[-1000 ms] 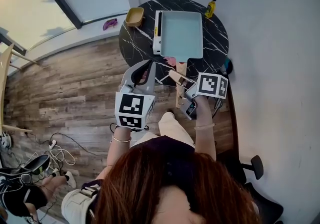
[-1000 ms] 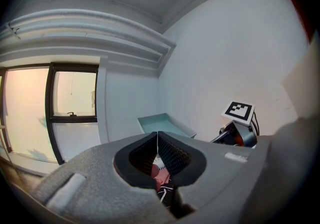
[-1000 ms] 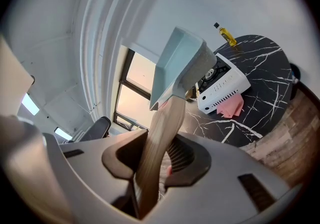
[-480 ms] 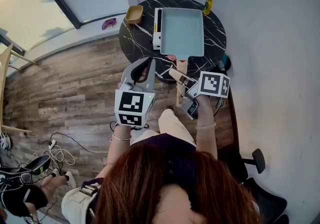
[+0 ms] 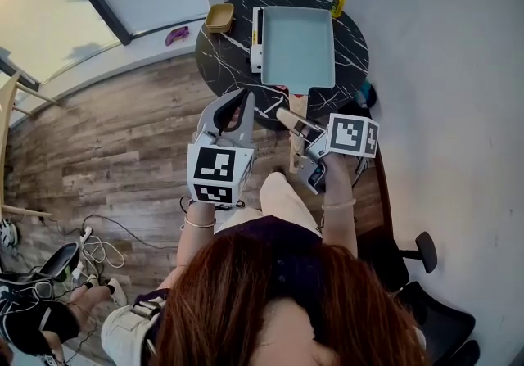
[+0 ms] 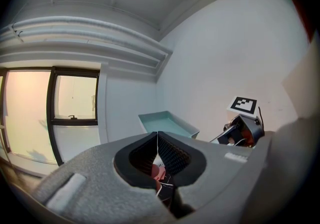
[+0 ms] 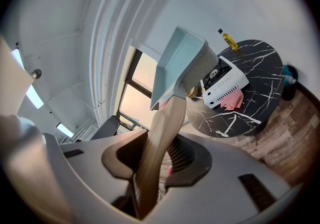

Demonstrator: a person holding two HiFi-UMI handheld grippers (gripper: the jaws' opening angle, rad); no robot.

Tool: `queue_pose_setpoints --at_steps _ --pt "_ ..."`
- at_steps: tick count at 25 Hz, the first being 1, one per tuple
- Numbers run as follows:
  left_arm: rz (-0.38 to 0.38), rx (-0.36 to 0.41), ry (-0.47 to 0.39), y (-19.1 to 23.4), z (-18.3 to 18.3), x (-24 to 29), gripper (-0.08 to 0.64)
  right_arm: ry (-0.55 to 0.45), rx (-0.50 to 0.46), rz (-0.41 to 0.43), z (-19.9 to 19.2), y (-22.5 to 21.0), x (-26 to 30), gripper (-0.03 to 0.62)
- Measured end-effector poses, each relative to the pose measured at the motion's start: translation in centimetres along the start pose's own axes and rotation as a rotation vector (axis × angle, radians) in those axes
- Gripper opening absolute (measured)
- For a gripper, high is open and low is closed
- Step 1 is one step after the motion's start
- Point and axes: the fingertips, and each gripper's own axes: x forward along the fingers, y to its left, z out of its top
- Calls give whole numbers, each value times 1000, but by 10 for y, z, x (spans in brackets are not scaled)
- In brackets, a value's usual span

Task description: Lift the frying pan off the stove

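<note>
A light teal rectangular frying pan point(image 5: 297, 47) with a wooden handle point(image 5: 294, 139) hangs over the white stove point(image 5: 257, 38) on the round black marble table point(image 5: 225, 57). My right gripper point(image 5: 288, 119) is shut on the handle. In the right gripper view the handle point(image 7: 157, 143) runs up between the jaws to the pan point(image 7: 177, 65), which is well clear of the stove point(image 7: 225, 85) below. My left gripper point(image 5: 243, 100) is shut and empty beside the table's near edge. In the left gripper view its tips point(image 6: 158, 135) meet, with the pan point(image 6: 167, 123) beyond.
A yellow oil bottle point(image 5: 337, 0) stands at the table's back edge and a yellow bowl point(image 5: 219, 19) at its left. A pink cloth point(image 7: 232, 100) lies by the stove. A teal bin point(image 5: 364, 94) sits by the wall; cables lie on the wooden floor point(image 5: 90, 250).
The pan and table have drifted slightly up in the head view, and the pan looks a touch larger. The right gripper keeps its hold on the handle; the left gripper has barely moved.
</note>
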Motion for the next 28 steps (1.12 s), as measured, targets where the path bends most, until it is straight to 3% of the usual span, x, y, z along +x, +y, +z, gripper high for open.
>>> queue_pose_setpoints --at_steps 28 --pt "-24 -20 -13 -24 -14 -80 14 -35 -44 23 -66 54 -40 124"
